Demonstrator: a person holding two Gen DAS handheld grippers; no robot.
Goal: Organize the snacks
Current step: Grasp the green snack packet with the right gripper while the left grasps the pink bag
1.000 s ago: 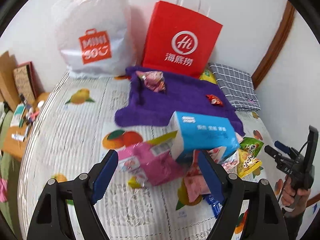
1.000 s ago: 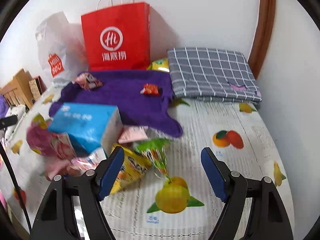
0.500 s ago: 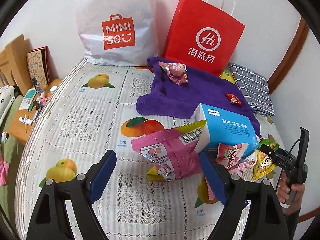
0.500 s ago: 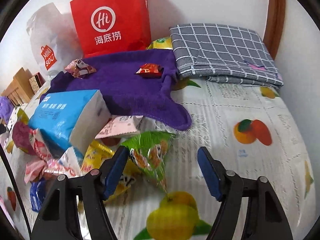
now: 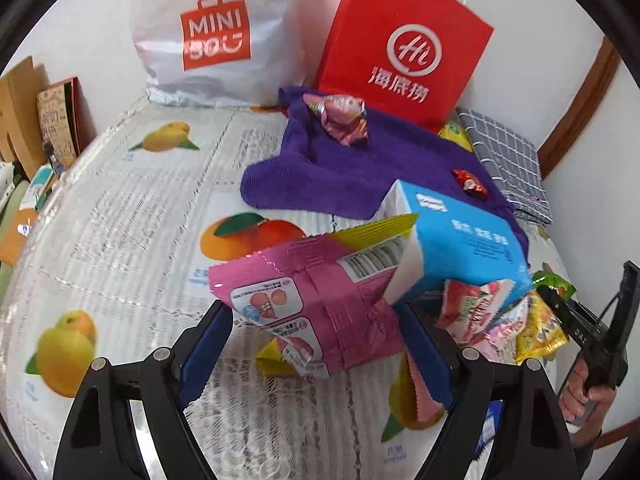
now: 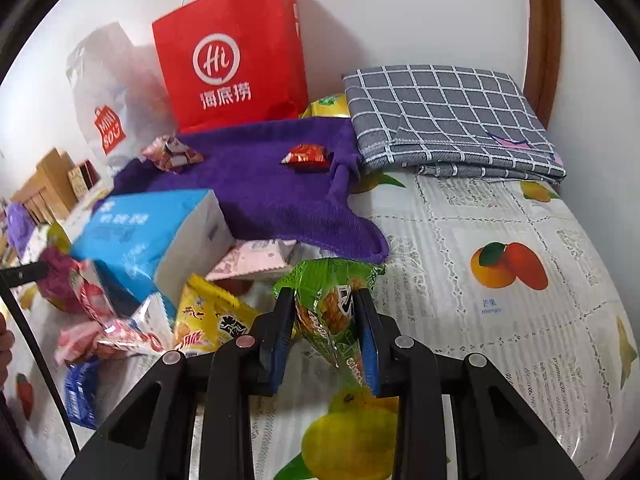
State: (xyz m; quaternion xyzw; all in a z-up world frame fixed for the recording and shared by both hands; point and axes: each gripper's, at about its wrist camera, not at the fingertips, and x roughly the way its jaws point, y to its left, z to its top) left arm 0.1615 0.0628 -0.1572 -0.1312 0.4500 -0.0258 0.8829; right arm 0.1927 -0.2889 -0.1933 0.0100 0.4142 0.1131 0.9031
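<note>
Crinkly film and little weight — the green snack packet (image 6: pixel 332 304), mid-bed beside the pile, sits pinched in the right gripper (image 6: pixel 326 332); best held mid-body. The left gripper (image 5: pixel 316 356) gapes around the pink packet (image 5: pixel 308 312), unclamped.

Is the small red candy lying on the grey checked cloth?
No, the small red candy lies on the purple towel, beside the grey checked cloth.
</note>
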